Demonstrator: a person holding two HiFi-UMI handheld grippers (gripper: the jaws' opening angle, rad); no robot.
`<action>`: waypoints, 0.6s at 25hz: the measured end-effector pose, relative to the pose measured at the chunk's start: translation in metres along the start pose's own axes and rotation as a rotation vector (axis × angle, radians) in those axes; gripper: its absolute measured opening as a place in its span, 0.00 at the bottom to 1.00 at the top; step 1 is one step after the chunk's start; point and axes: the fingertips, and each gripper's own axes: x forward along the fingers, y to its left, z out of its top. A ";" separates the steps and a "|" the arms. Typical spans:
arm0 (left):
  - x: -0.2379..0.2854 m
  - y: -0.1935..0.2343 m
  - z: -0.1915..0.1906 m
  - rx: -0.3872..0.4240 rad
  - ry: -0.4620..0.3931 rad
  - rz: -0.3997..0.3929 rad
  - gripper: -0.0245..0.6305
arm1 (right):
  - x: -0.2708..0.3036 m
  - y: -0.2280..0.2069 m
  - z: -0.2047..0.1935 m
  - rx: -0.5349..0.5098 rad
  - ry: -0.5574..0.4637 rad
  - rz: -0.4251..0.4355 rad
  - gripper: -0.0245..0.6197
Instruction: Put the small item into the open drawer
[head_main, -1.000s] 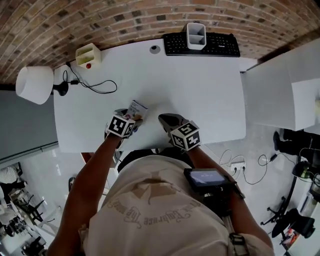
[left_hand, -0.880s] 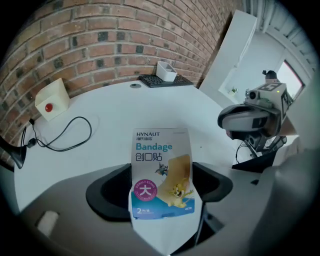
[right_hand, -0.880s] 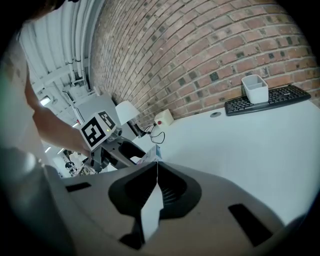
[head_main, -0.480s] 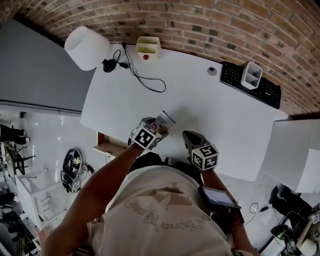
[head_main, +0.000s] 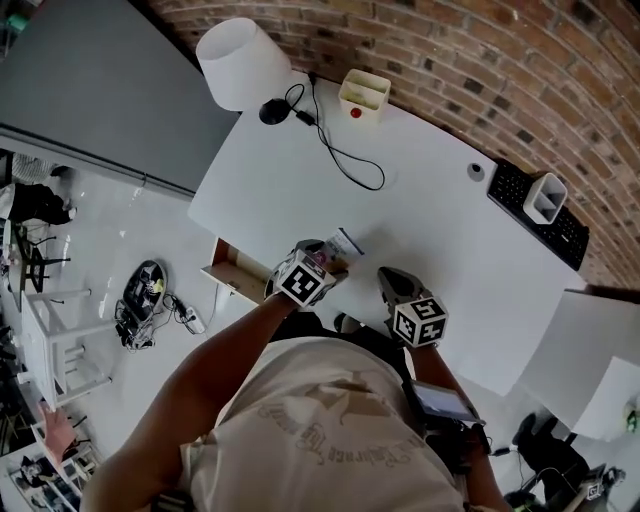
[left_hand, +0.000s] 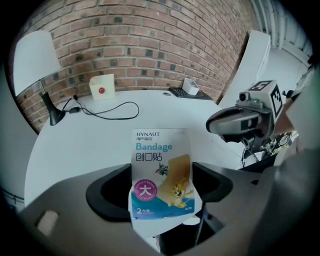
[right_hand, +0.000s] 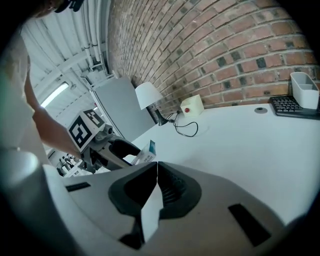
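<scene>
**Bandage packet held over white surface, open drawer to its left**

Head view, L to R. At far left, below the near-left edge of the white surface (head_main: 430, 200), a wooden drawer (head_main: 232, 272) stands pulled open; its inside looks bare, though only part shows. Just right of it, the left gripper (head_main: 332, 256) is clamped on the lower edge of a bandage packet (left_hand: 161, 167), w/ the packet standing upright above the surface, not yet over the drawer. Next, close beside it, the right gripper (head_main: 388, 280) has its jaws together and carries nothing. Further back: a lamp (head_main: 240, 62), a small yellow box (head_main: 364, 95) and, at far right, a keyboard (head_main: 540, 205).

Risks, as judged: the packet is thin and floppy and is pinched only at the bottom, so a quick swing left could bend it or work it loose. The drawer sits low, partly under the surface edge, so letting go too early or too high could drop the packet on the floor, or its top could catch on that edge.
</scene>
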 end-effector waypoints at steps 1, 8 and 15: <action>-0.003 0.004 -0.004 -0.006 -0.006 0.003 0.62 | 0.004 0.005 0.000 -0.005 0.004 0.003 0.05; -0.029 0.029 -0.036 -0.040 -0.043 -0.003 0.62 | 0.029 0.042 0.006 -0.012 0.013 -0.010 0.05; -0.062 0.066 -0.074 -0.082 -0.078 0.010 0.61 | 0.057 0.082 0.017 -0.031 0.018 -0.022 0.05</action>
